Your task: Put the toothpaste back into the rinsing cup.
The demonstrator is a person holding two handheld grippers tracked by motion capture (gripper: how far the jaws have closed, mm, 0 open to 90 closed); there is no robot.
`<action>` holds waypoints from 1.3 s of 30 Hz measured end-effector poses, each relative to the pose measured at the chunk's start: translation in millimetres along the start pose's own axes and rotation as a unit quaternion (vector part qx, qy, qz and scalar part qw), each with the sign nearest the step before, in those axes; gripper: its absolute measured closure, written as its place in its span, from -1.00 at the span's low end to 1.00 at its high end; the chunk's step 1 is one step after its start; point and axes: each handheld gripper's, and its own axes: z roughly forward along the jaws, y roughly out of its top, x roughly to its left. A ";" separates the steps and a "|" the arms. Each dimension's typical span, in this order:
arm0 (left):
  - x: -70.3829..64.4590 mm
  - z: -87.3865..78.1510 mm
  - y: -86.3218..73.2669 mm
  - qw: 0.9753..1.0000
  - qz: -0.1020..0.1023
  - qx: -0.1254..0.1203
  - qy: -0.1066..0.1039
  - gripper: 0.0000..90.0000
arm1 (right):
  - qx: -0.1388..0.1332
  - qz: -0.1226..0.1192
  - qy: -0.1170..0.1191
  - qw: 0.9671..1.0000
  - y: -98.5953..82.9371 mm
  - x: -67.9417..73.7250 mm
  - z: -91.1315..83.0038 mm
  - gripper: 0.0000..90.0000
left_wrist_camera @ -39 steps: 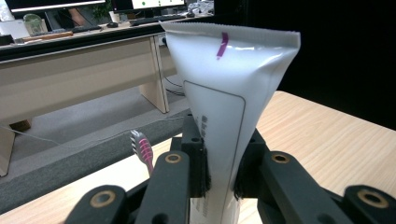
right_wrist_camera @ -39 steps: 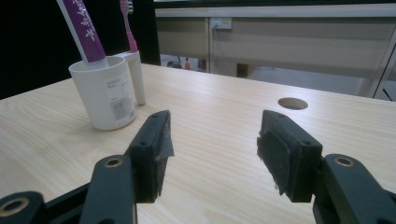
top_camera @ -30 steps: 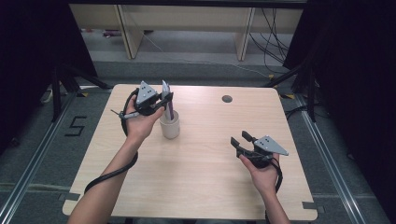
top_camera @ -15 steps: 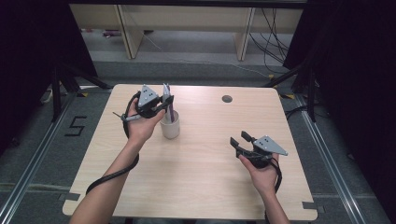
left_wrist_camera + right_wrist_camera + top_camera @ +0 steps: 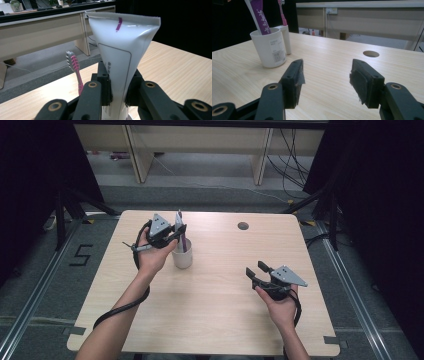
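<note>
On the pale wooden table (image 5: 210, 310), the left gripper (image 5: 175, 231) clamps a white-and-purple plastic toothpaste tube (image 5: 120, 57) standing in the white cup (image 5: 182, 257) at upper left, apparently not yet lifted out, while the right gripper (image 5: 255, 272) waits open and empty.

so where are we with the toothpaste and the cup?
Done: the toothbrush already stands in the white cup. In hand: the left gripper is clamped on the toothpaste tube, held upright with its lower end inside the cup. Left: let go of the tube. The right gripper sits open and idle over the table.
</note>
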 end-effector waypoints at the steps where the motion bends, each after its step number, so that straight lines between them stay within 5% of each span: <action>1: 0.0 0.3 -1.1 1.000 0.000 0.002 0.000 0.72 | 0.005 0.002 -0.005 1.000 0.5 0.6 -1.2 -0.01; 3: 0.1 1.5 -3.5 1.000 0.000 0.004 -0.001 0.72 | -0.005 -0.023 -0.005 1.000 1.1 -2.9 0.0 -0.01; 9: 1.0 4.0 -8.5 1.000 0.006 0.010 0.002 0.72 | -0.001 -0.001 0.001 1.000 -0.3 -0.6 0.2 -0.01; 14: 0.8 5.8 -12.9 1.000 0.008 0.014 0.003 0.72 | 0.002 -0.001 -0.001 1.000 -0.2 0.0 0.2 -0.01; 15: 0.7 6.2 -13.6 1.000 0.007 0.015 0.003 0.72 | -0.002 -0.015 -0.004 1.000 0.1 -1.9 0.5 -0.01; 16: 0.8 6.6 -14.5 1.000 0.007 0.016 0.004 0.72 | 0.006 0.000 -0.006 1.000 -0.2 0.5 -0.7 -0.01; 39: 2.9 13.6 -30.9 1.000 0.003 0.023 0.005 0.72 | 0.008 0.001 -0.001 1.000 -0.9 0.8 -0.1 -0.02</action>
